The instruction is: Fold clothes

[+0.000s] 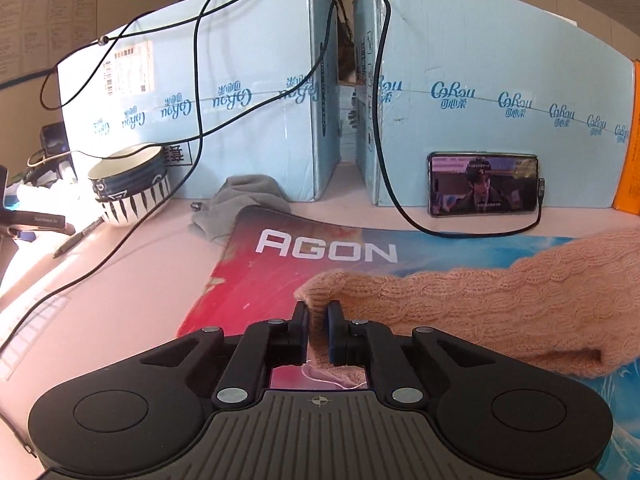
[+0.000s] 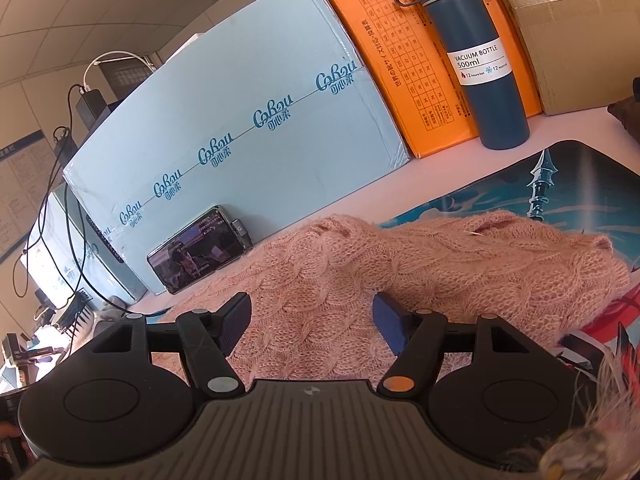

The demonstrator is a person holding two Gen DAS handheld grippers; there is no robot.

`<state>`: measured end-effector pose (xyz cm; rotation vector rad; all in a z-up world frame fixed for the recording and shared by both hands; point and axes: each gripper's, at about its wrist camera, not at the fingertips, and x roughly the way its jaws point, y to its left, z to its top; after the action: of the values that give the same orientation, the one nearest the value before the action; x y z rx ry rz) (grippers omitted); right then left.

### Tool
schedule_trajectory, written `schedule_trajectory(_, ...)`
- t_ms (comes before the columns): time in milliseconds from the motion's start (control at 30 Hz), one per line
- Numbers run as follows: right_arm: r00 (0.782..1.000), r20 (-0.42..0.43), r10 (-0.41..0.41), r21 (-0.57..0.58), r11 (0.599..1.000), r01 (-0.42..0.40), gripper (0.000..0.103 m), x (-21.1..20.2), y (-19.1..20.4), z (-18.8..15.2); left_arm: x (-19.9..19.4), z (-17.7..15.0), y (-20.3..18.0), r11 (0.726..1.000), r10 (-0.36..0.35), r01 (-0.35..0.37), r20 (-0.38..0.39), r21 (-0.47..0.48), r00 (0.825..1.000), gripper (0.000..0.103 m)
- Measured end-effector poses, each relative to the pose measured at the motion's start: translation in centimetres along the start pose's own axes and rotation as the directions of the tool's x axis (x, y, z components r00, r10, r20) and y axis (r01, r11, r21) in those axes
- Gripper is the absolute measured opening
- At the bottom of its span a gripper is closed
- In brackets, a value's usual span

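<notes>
Sweater (image 1: 500, 300), pink knit, spread across desk mat (image 1: 256, 280). Left gripper (image 1: 318, 308) pinching sweater's left edge, jaws nearly together on thin fold. Right gripper (image 2: 312, 312) over sweater body, jaws half spread, knit bulging between, grip unclear. Phone (image 1: 483, 184) propped against blue box (image 1: 500, 80) behind.

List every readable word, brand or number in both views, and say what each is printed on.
"AGON": on the desk mat.
"CoRou", repeated, with small Chinese characters beneath: on the light blue boxes.
"VACUUM BOTTLE 500ml", then "12 hours hot" and "12 hours cold": on the blue flask.
Orange box: a table, too small to read.
Phone captions, shipping label: blurred.
</notes>
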<state>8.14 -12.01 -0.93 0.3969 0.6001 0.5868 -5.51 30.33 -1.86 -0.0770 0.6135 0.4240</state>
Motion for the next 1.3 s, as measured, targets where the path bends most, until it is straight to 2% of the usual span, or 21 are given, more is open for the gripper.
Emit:
schedule_trajectory(100, 1.000, 0.001, -0.001, -0.001, 1.000, 0.001, 0.065, 0.0, 0.0, 0.0, 0.1, -0.3, 0.1, 0.999, 0.030, -0.030, 0.004, -0.020, 1.000, 0.021)
schedule_trajectory(167, 1.000, -0.001, -0.003, -0.001, 1.000, 0.003, 0.065, 0.0, 0.0, 0.0, -0.3, -0.2, 1.5, 0.989, 0.025, -0.023, 0.010, -0.146, 1.000, 0.034)
schedule_trajectory(233, 1.000, 0.000, -0.002, -0.001, 1.000, 0.002, 0.066, 0.0, 0.1, 0.0, -0.9, -0.2, 3.1, 0.953, -0.007, 0.012, 0.019, -0.303, 1.000, 0.047)
schedule_trajectory(300, 1.000, -0.001, -0.001, -0.002, 1.000, 0.001, 0.066, 0.0, 0.1, 0.0, -1.0, -0.5, 4.3, 0.899, -0.075, 0.076, 0.020, -0.430, 0.997, 0.051)
schedule_trajectory(367, 1.000, -0.001, -0.001, -0.002, 1.000, 0.001, 0.066, 0.0, 0.1, 0.0, -0.6, -0.7, 4.1, 0.888, -0.123, 0.113, 0.006, -0.446, 0.992, 0.053)
schedule_trajectory(467, 1.000, 0.001, -0.001, -0.001, 1.000, 0.001, 0.066, 0.0, 0.0, -0.1, -0.2, -0.8, 2.1, 0.922, -0.086, 0.078, -0.005, -0.380, 0.996, 0.061)
schedule_trajectory(567, 1.000, 0.004, -0.001, 0.001, 1.000, 0.001, 0.066, -0.1, 0.0, -0.1, 0.1, -1.1, 0.0, 0.955, -0.040, 0.035, -0.009, -0.295, 0.999, 0.057)
schedule_trajectory(667, 1.000, 0.008, 0.001, 0.001, 1.000, -0.001, 0.066, -0.1, 0.0, -0.1, 0.0, -1.2, -2.1, 0.980, -0.071, 0.069, -0.003, -0.189, 0.997, 0.028)
schedule_trajectory(700, 1.000, 0.009, 0.001, 0.001, 1.000, -0.001, 0.066, -0.2, 0.0, -0.1, -0.2, -1.3, -2.3, 0.978, -0.102, 0.100, -0.003, -0.186, 0.995, 0.018)
schedule_trajectory(733, 1.000, 0.011, 0.002, 0.002, 1.000, -0.002, 0.066, -0.2, 0.0, -0.1, -0.4, -1.4, -2.3, 0.973, -0.136, 0.133, -0.003, -0.188, 0.991, 0.018)
schedule_trajectory(867, 1.000, 0.020, 0.008, 0.006, 1.000, -0.008, 0.067, -0.4, -0.1, -0.1, -3.6, -2.1, -2.0, 0.968, -0.136, 0.145, 0.061, -0.206, 0.989, 0.018)
schedule_trajectory(967, 1.000, 0.021, 0.013, 0.007, 1.000, -0.013, 0.067, -0.5, -0.1, -0.1, -6.2, -2.7, 0.3, 0.953, -0.074, 0.106, 0.121, -0.284, 0.990, 0.018)
schedule_trajectory(1067, 0.999, 0.020, 0.043, 0.005, 0.999, -0.043, 0.067, -0.6, 0.0, -0.2, -7.2, -3.0, 2.7, 0.949, 0.047, -0.009, 0.114, -0.315, 0.992, 0.018)
schedule_trajectory(1100, 0.998, 0.017, 0.063, 0.004, 0.998, -0.063, 0.067, -0.6, 0.2, -0.2, -7.4, -3.1, 3.3, 0.945, 0.082, -0.044, 0.107, -0.323, 0.991, 0.018)
schedule_trajectory(1133, 0.996, 0.012, 0.089, 0.006, 0.996, -0.089, 0.067, -0.6, 0.4, -0.2, -7.5, -2.8, 3.2, 0.945, 0.085, -0.041, 0.124, -0.326, 0.989, 0.018)
schedule_trajectory(1200, 0.989, -0.007, 0.149, 0.017, 0.989, -0.149, 0.067, -0.5, 1.1, -0.2, -7.9, -2.2, 2.8, 0.945, 0.082, -0.024, 0.166, -0.328, 0.983, 0.018)
schedule_trajectory(1267, 0.972, -0.042, 0.229, 0.025, 0.973, -0.228, 0.067, 0.1, 2.4, 0.0, -8.3, -1.6, 2.4, 0.944, 0.079, -0.006, 0.208, -0.329, 0.975, 0.018)
schedule_trajectory(1300, 0.964, -0.065, 0.260, 0.034, 0.966, -0.258, 0.067, 0.7, 3.0, 0.2, -8.4, -1.1, 1.6, 0.943, 0.051, 0.030, 0.234, -0.333, 0.971, 0.018)
